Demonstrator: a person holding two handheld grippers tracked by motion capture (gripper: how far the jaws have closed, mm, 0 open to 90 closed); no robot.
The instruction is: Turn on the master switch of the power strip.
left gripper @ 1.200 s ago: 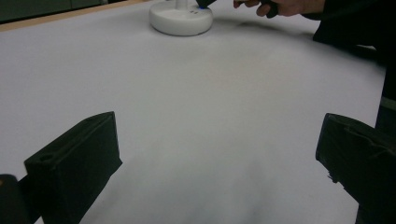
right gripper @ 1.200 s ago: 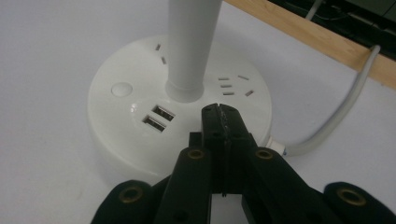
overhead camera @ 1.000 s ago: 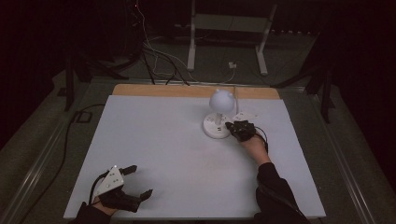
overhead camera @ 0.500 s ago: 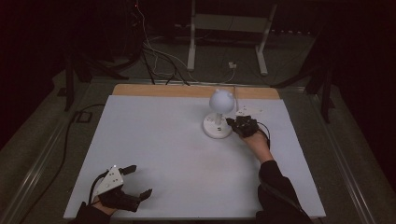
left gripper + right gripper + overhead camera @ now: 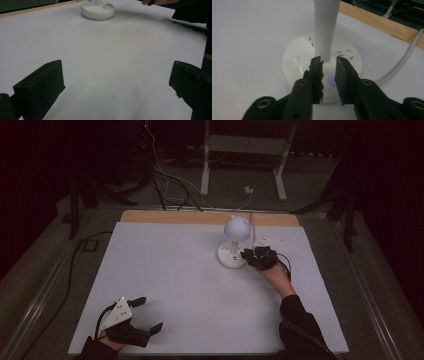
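Lamp [image 5: 235, 242]: white, round base with a small blue light (lit), standing near the table's [image 5: 170, 285] far edge. Left gripper [image 5: 145, 315] well nearer, jaws wide, empty. Right gripper [image 5: 328, 62] over the base, jaws just parted, holding nothing.

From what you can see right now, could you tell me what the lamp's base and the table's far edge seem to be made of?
The lamp's base looks like smooth white plastic: moulded, evenly coloured, softly glossy, with a small blue light showing. The table's far edge looks like light wood or wood-look board: tan, matte, faintly grained.
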